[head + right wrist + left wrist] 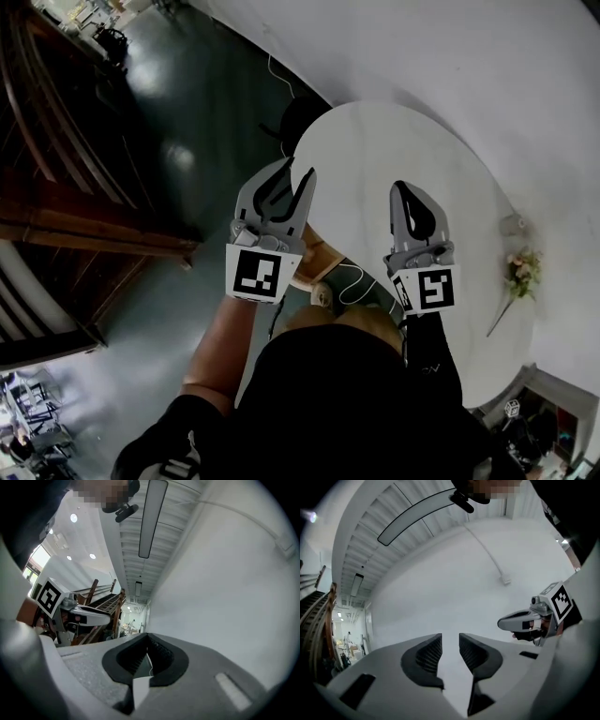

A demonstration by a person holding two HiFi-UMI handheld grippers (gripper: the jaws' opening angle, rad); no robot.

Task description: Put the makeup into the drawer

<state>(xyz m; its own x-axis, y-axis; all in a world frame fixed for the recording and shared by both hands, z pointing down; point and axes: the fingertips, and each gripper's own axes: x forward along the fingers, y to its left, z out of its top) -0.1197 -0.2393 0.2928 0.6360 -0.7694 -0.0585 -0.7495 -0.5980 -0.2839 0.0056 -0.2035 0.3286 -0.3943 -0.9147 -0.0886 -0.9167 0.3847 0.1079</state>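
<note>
The left hand-held gripper (293,172) hangs over the 9 o'clock edge of the white tabletop (450,141), its jaws a moderate gap apart with nothing between them; in its own view only bare wall (454,588) shows through the gap. The right hand-held gripper (405,186), at 3 o'clock from the left one, is over the tabletop's middle with its jaws closed tip to tip on nothing. No view shows the makeup clearly enough to place it; flowers (522,270) lie at the tabletop's 3 o'clock edge, and whether the tan frame (315,266) just under the left gripper is the drawer I cannot tell.
</note>
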